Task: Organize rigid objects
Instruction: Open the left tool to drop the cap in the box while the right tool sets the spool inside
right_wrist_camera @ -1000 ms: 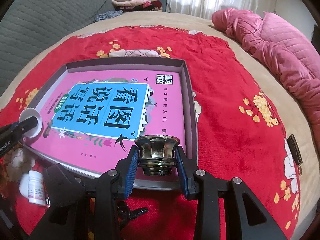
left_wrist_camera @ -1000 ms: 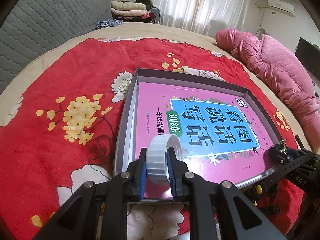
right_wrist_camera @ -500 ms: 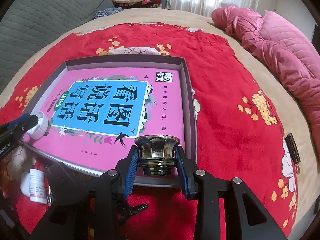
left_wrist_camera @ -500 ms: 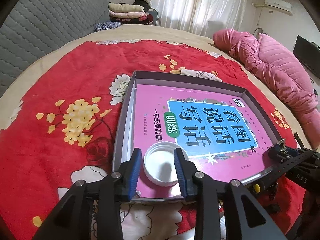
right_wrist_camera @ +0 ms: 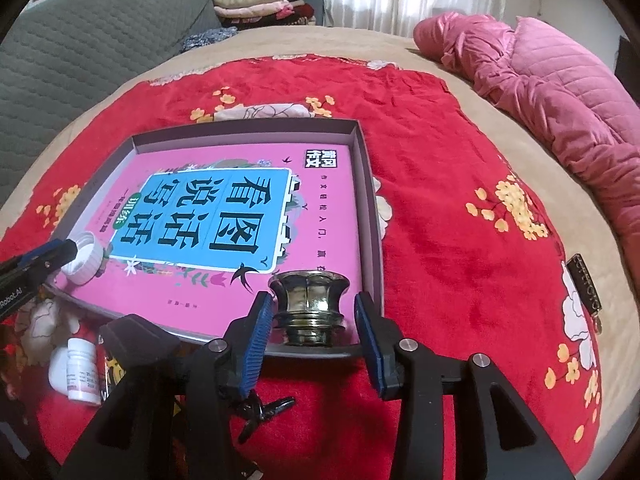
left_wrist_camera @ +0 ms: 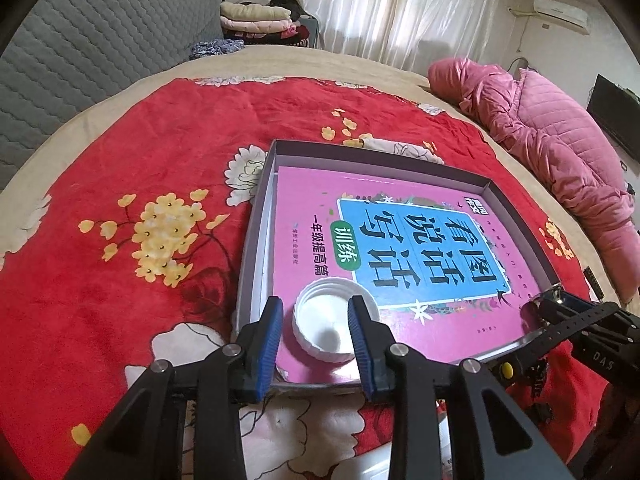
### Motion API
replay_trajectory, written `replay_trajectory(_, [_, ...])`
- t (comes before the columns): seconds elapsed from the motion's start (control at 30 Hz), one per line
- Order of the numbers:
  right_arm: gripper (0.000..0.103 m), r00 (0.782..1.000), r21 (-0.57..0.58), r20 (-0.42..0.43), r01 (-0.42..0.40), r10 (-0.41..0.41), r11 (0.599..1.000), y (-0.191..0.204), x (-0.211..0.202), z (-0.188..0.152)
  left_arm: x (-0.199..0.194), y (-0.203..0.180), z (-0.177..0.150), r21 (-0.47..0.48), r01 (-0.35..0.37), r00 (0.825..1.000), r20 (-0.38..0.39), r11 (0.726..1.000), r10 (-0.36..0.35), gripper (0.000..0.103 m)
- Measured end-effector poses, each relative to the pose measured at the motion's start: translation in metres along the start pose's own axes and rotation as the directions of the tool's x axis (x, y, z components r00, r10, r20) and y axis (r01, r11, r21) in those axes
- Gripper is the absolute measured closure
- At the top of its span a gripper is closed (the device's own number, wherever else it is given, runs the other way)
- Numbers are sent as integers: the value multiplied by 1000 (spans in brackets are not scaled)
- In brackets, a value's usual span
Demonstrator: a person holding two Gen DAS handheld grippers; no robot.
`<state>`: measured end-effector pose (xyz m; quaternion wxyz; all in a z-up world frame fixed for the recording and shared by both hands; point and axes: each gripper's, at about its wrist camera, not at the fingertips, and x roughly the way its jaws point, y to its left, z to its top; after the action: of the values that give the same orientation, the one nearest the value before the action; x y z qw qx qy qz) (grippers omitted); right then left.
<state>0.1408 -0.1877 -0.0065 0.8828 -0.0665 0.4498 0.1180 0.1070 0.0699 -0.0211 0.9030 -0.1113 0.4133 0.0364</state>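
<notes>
A shallow grey box point(left_wrist_camera: 256, 236) point(right_wrist_camera: 366, 184) lies on the red flowered blanket with a pink and blue book point(left_wrist_camera: 400, 240) point(right_wrist_camera: 224, 204) inside. A white bottle cap point(left_wrist_camera: 334, 328) point(right_wrist_camera: 85, 257) lies open side up on the book's near left corner. My left gripper point(left_wrist_camera: 316, 332) is open, its blue pads either side of the cap. A brass candle holder point(right_wrist_camera: 308, 306) stands upright on the book's near right corner. My right gripper point(right_wrist_camera: 316, 324) is open around it, pads clear of its sides.
A small white pill bottle point(right_wrist_camera: 82, 370) stands on the blanket before the box, by a dark clip point(right_wrist_camera: 264, 408). A pink quilted coat point(left_wrist_camera: 560, 152) point(right_wrist_camera: 560, 80) lies at the right. Folded clothes point(left_wrist_camera: 256, 22) and a grey headboard point(left_wrist_camera: 80, 60) stand at the back.
My left gripper opened and let the white cap down onto the book, open side up. My right gripper opened and released the brass holder, which now stands on the book.
</notes>
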Motion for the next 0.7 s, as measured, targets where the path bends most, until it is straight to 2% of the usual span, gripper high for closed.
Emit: replay_trajectory(0.7, [56,996,-29,92,5,-2,1000,-1,-25,-12,-25,3,-3,18,-19,999,30,1000,18,69])
